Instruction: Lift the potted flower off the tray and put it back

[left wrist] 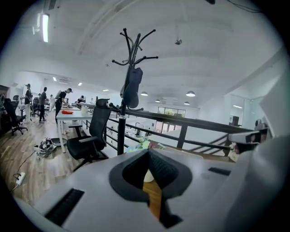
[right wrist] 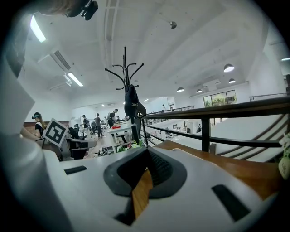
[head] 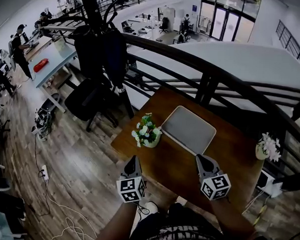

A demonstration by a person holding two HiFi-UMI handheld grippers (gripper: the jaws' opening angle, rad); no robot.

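Left claw short of potted flower

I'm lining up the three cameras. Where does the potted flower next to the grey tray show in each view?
Head view: the potted flower is at mid-picture, on the table just left of the grey tray.
Left gripper view: the potted flower is at centre, slightly below the middle.
Right gripper view: the potted flower is left of centre; only its leaves show.
Shared landmark: the coat stand, behind the flower in all three.
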